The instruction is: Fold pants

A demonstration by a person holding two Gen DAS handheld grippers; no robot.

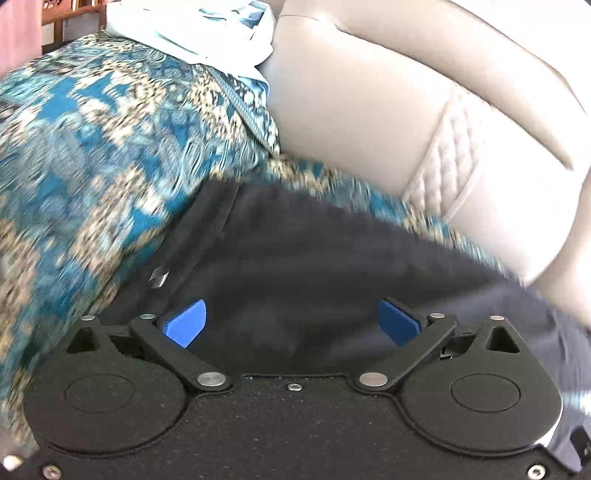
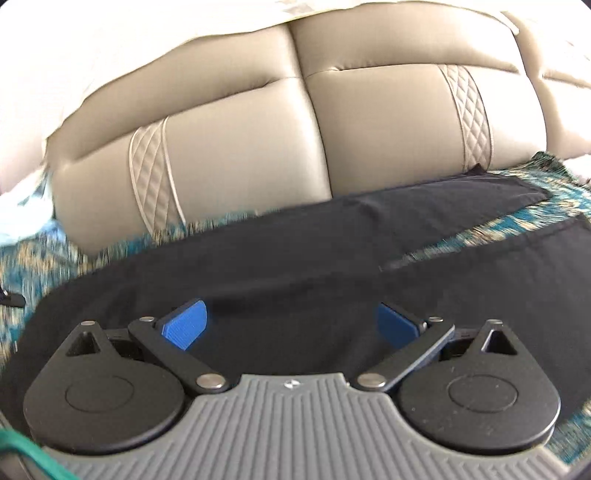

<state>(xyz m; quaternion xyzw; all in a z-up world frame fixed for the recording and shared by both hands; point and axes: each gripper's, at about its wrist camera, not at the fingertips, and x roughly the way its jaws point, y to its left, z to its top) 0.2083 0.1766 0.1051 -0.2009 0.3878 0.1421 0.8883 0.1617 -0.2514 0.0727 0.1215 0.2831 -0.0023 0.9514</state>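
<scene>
Black pants [image 2: 295,258] lie spread on a teal and gold patterned cover [image 2: 44,254] over a sofa seat. In the right wrist view both legs run off to the right, with a strip of cover between them. My right gripper [image 2: 291,325] is open, its blue pads [image 2: 184,325] wide apart just above the black cloth. In the left wrist view the pants [image 1: 314,258] show their waistband end with a small white logo [image 1: 159,277]. My left gripper [image 1: 293,321] is open above the cloth, holding nothing.
The beige leather sofa backrest [image 2: 240,129] rises right behind the pants, also in the left wrist view [image 1: 369,110]. A pale blue garment [image 1: 207,33] lies on the patterned cover [image 1: 92,147] at the far left. The view is motion-blurred.
</scene>
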